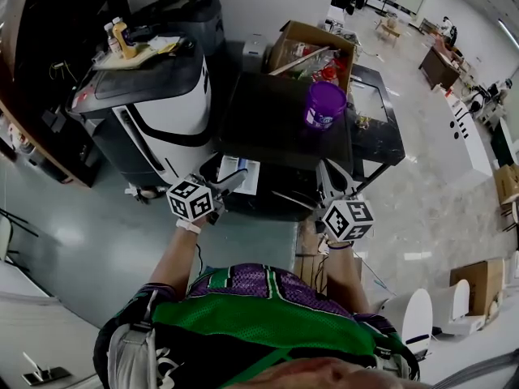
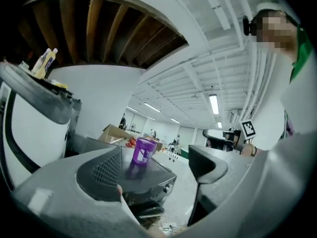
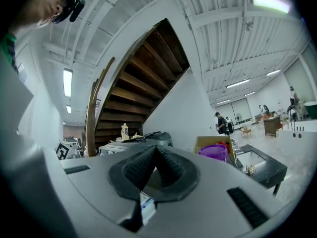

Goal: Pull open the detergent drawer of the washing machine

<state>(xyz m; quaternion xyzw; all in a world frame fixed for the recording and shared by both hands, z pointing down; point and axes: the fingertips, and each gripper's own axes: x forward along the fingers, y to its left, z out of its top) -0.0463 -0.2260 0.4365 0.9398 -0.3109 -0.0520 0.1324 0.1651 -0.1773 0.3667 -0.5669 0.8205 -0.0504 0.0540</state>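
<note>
The black washing machine (image 1: 276, 120) stands just in front of me with a purple jug (image 1: 324, 104) on its lid. A white and blue piece (image 1: 240, 173) juts from the machine's upper front left; whether it is the detergent drawer I cannot tell. My left gripper (image 1: 229, 186) hovers right beside that piece. In the left gripper view the left gripper (image 2: 153, 182) is open and empty, aimed at the machine (image 2: 148, 175) and jug (image 2: 144, 150). My right gripper (image 1: 326, 171) is over the front right corner. In the right gripper view the right gripper (image 3: 156, 155) is shut on nothing.
A white and black machine (image 1: 154, 112) with bottles (image 1: 122, 37) on top stands at the left. A cardboard box (image 1: 312, 47) sits behind the washer, and a dark sink table (image 1: 377, 112) is on its right. A carton (image 1: 482, 286) and white bins (image 1: 413, 318) are on the floor at the right.
</note>
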